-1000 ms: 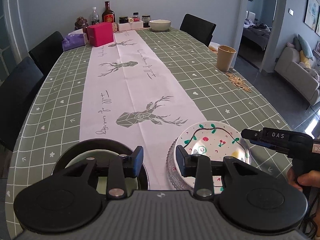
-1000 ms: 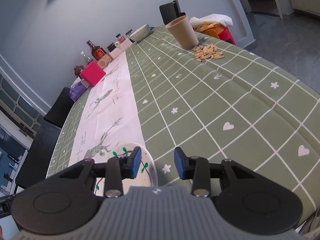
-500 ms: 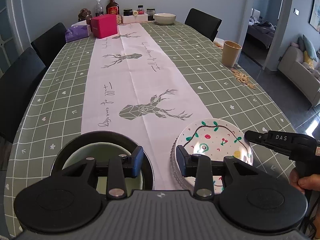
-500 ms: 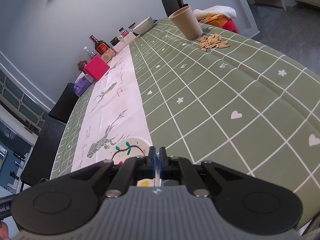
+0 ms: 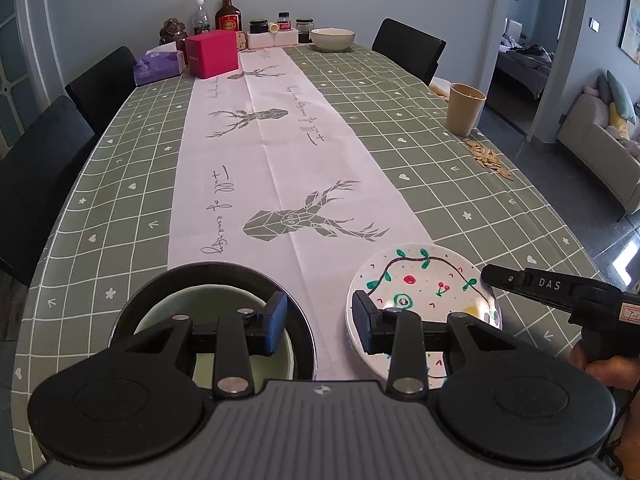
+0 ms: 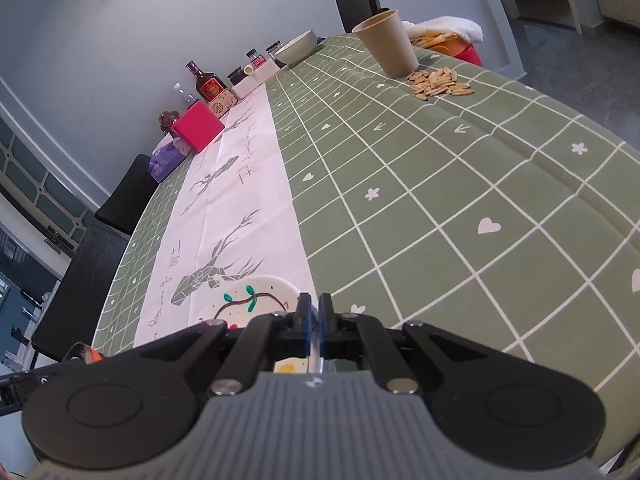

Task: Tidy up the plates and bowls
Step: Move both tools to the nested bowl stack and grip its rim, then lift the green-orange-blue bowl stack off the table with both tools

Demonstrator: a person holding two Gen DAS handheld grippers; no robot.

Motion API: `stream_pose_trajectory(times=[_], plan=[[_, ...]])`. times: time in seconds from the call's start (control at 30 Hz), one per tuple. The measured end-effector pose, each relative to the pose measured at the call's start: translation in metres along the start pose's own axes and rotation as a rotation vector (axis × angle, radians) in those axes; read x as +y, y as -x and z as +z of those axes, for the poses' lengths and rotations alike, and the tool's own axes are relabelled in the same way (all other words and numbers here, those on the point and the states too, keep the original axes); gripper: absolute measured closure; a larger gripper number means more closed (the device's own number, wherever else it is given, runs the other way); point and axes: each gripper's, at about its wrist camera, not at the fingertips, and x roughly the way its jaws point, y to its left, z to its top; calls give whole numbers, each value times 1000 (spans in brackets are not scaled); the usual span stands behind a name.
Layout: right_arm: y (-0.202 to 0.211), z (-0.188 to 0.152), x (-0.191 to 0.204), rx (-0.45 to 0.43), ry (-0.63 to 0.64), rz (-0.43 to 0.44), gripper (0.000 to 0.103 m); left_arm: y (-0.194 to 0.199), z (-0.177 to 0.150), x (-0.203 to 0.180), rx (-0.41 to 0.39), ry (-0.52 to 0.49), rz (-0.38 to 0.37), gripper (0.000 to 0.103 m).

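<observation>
A white plate painted with vines and cherries lies near the table's front edge, on the white runner's right side. My right gripper comes in from the right and is shut on the plate's right rim. In the right wrist view its jaws are pressed together with the plate edge between them. A black bowl with a pale green inside sits to the plate's left. My left gripper hangs open above the gap between bowl and plate, holding nothing. A white bowl stands at the far end.
A tan cup and scattered seeds sit by the right edge. A pink box, a purple tissue pack, bottles and jars crowd the far end. Black chairs line the left side.
The right gripper's jaws went from apart to closed on the painted plate's rim. The left gripper kept its opening and place.
</observation>
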Motion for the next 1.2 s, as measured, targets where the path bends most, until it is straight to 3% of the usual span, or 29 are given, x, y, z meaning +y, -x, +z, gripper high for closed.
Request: stream_pose_trajectory(times=[0.2,0.3,0.37,0.4,0.63,0.77,0.97,1.2], plan=[[3,2,-3,-3,-26,4,96,1,2,5,8,6,-11,61],[9,4,-5,-21,-23,21,93,9,6,10,4,-48,-52,58],[8,4,-5,5,-20,31,72,16,7,19,-16,-14,-76,55],[7,2,-6,18,-26,36,72,18,8,24,-21,8,-81,55],[-2,-6,-6,80,-29,27,76,17,5,54,-41,112,-9,55],[-5,-8,-5,101,-35,26,80,16,-2,72,-40,167,-18,53],[-6,-9,-4,102,-42,19,79,27,-13,87,-123,172,-42,45],[-7,-12,2,87,-18,-2,78,23,-21,107,-93,240,-22,45]])
